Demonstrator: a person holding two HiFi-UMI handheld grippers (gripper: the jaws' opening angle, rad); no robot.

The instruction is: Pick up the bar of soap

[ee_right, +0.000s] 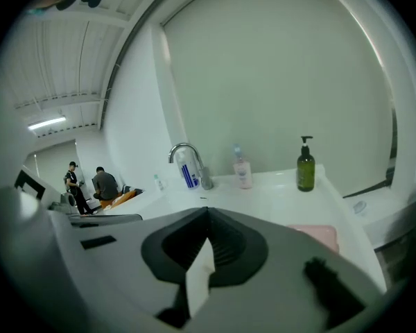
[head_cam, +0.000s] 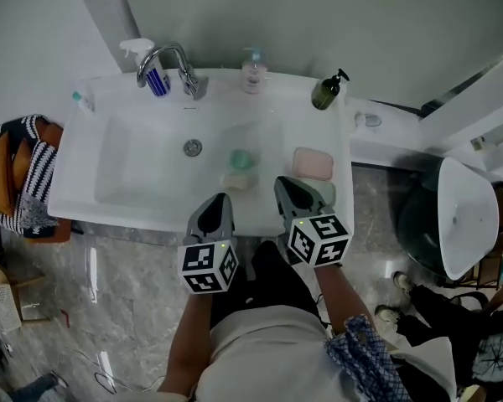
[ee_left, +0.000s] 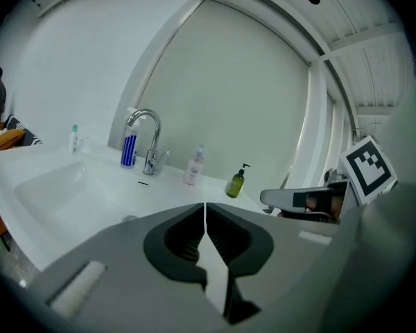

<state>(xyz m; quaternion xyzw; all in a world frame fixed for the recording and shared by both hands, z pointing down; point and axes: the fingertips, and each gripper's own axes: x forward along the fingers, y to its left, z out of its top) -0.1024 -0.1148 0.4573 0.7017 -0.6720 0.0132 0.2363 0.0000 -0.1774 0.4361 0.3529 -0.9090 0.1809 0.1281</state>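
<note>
A pink bar of soap (head_cam: 313, 164) lies on the white sink's right rim; in the right gripper view the pink bar (ee_right: 317, 236) shows just past the jaws, to the right. A pale bar (head_cam: 237, 181) and a round green thing (head_cam: 242, 159) lie inside the basin (head_cam: 134, 174). My right gripper (head_cam: 287, 187) hovers at the sink's front edge just short of the pink bar, jaws shut and empty (ee_right: 206, 214). My left gripper (head_cam: 218, 201) is beside it over the front edge, below the pale bar, also shut with nothing held (ee_left: 205, 207).
A faucet (head_cam: 172, 61), a blue-striped spray bottle (head_cam: 151, 69), a pink bottle (head_cam: 253, 72) and a green pump bottle (head_cam: 328, 90) line the sink's back rim. A striped cloth on an orange seat (head_cam: 25, 174) is at the left, a white-lidded bin (head_cam: 465, 216) at the right. Two people (ee_right: 100, 184) stand far off.
</note>
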